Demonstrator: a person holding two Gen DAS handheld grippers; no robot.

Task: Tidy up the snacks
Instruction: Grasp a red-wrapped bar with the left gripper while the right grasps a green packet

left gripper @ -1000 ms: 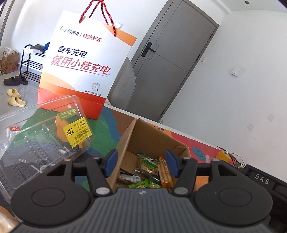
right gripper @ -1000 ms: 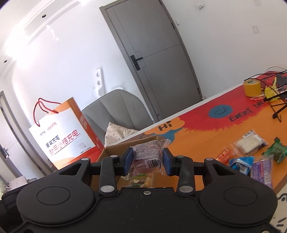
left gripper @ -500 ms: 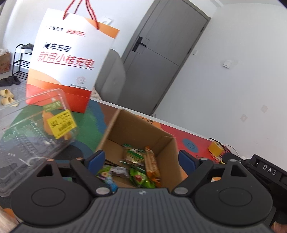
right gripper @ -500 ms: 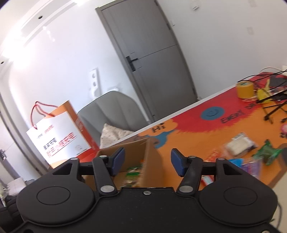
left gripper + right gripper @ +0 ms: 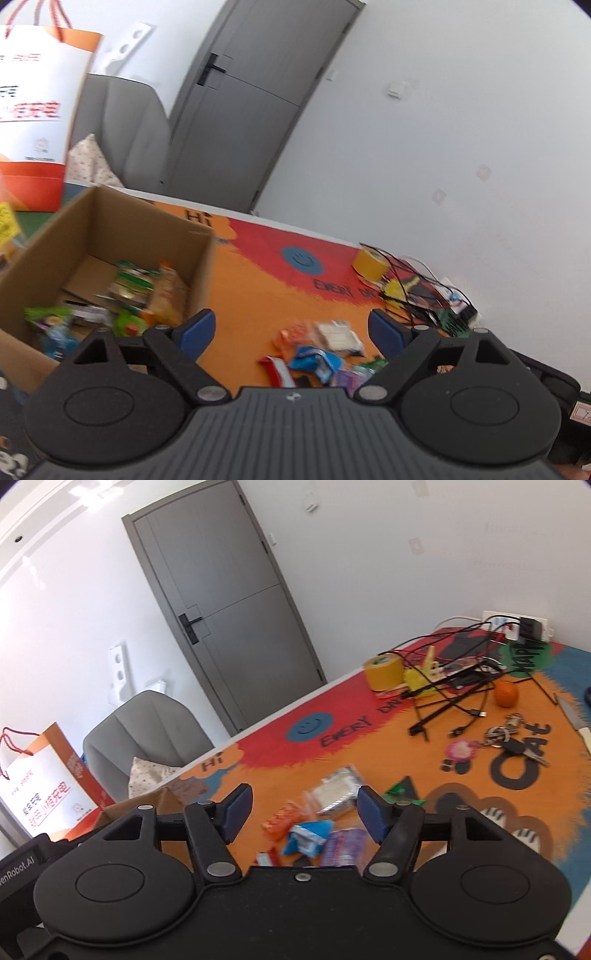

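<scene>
So the loose snack packets [image 5: 314,823] are the thing here: a small heap lying on the orange part of the tabletop [image 5: 369,746], straight ahead of the right claw [image 5: 301,808] and just beyond its tips. There's a white-ish clear-wrapped one [image 5: 338,786] at the far side, an orange-red packet [image 5: 282,819] and a blue one [image 5: 306,836] nearer, and a purple one [image 5: 341,843] closest to the right-hand pad. The same heap shows ahead of the left claw [image 5: 291,330] too, a bit right of its centre.

Both claws are empty. The left one is spread wide with nothing between its pads; the right one's jaws are opening, also with nothing between them.

The cardboard box [image 5: 110,221] that takes the snacks sits off to the left of the left claw, already with several packets inside. Behind it is an orange and white paper bag [image 5: 33,110].

My take on doing this step well: pick one packet, not the pile. The blue or the orange-red one looks easiest, since they're on top and near. Come down with pads on both sides of it, pinch the crinkly wrapper edge firmly, lift clear before swinging left to the box. Stay away from the cables [image 5: 450,698], the tape roll [image 5: 382,670] and the keys [image 5: 509,738] further out on the right.
</scene>
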